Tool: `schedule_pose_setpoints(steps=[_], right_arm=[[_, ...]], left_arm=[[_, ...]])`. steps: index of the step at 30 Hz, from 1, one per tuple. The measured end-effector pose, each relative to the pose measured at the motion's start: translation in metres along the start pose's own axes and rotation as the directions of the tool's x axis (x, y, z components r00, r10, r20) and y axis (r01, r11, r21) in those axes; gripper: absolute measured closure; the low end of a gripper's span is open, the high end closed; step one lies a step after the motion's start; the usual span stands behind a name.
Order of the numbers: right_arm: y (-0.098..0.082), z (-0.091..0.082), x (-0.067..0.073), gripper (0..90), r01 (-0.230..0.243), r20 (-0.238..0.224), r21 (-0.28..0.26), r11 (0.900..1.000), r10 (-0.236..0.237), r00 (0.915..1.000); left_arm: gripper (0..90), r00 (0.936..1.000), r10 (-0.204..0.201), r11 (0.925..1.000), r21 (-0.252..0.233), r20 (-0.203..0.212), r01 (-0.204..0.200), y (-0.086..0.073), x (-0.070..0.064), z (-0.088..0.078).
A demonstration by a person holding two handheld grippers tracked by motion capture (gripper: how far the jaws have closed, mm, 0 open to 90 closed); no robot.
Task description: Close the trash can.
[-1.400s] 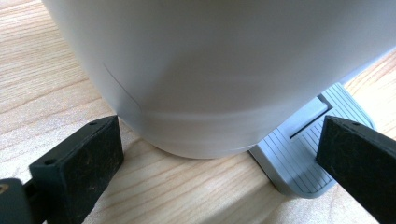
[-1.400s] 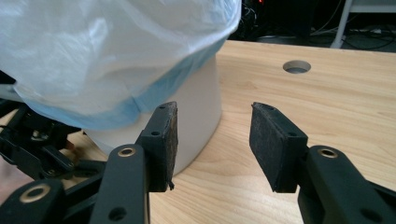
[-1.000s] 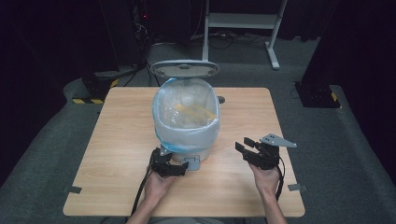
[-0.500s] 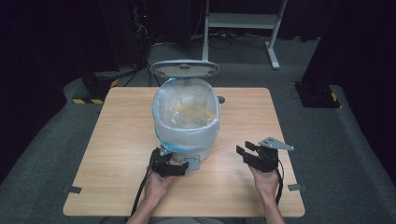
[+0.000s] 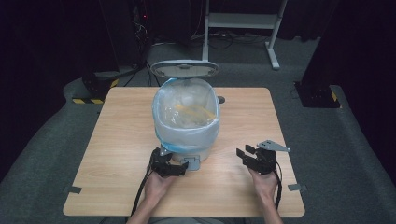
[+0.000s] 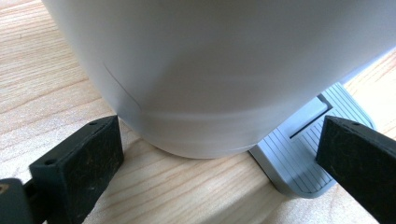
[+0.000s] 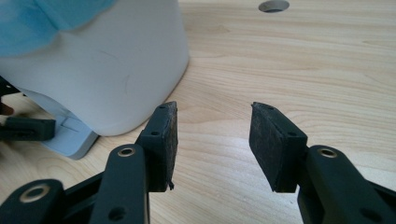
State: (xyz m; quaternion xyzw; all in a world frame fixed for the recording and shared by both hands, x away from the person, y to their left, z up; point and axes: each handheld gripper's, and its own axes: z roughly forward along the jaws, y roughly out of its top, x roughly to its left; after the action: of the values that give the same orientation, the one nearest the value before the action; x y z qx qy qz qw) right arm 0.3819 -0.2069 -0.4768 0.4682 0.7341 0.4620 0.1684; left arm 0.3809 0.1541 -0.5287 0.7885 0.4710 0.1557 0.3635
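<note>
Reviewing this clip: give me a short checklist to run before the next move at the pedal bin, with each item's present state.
1. Bin lid up: ok, it stands raised behind the opening.
2. Blue liner seated over the rim: ok.
3. Left gripper at the grey pedal: ok, jaws open, one pad over the pedal; whether it presses, cannot tell.
4. Right gripper free: ok, jaws open, nothing between them, apart from the white bin.
5. Bin upright on the table: ok.
6. Contents inside the liner: cannot tell, something yellowish.
</note>
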Motion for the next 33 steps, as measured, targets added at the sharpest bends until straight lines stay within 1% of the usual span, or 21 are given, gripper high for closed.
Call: schedule_pose_setpoints(steps=[7,12,17,21,26,31,33], right_arm=[[-0.005,0.005,-0.003,51.9,-0.008,0.025,0.026,1.000,0.007,0.9997],[-0.005,0.009,-0.004,51.8,0.003,0.040,0.040,0.999,-0.004,0.9992],[-0.006,0.016,-0.006,50.8,0.007,0.060,0.069,0.998,-0.011,0.9981],[-0.007,0.021,-0.006,50.4,0.013,0.072,0.081,0.997,-0.019,0.9972],[-0.009,0.028,-0.007,49.3,0.016,0.094,0.105,0.994,-0.026,0.9952],[-0.010,0.035,-0.006,48.3,0.035,0.116,0.131,0.991,-0.051,0.9920],[-0.011,0.036,-0.007,47.6,0.034,0.124,0.137,0.990,-0.051,0.9910]], left_arm=[[0.6,1.0000,0.000,1.0000,0.000,0.000,0.000,0.000,0.000,0.000],[0.6,1.0000,0.000,1.0000,0.000,0.000,0.000,0.000,0.000,0.000],[0.6,1.0000,0.000,1.0000,0.001,0.000,0.000,0.000,0.000,0.000],[0.6,1.0000,0.000,1.0000,0.000,0.000,0.000,0.000,0.000,0.000],[0.6,1.0000,0.000,1.0000,0.000,0.000,0.000,0.000,0.000,0.000],[0.7,1.0000,0.000,1.0000,0.000,0.000,0.000,0.000,0.000,0.000],[0.6,1.0000,0.000,1.0000,0.000,0.000,0.000,0.000,0.000,0.000]])
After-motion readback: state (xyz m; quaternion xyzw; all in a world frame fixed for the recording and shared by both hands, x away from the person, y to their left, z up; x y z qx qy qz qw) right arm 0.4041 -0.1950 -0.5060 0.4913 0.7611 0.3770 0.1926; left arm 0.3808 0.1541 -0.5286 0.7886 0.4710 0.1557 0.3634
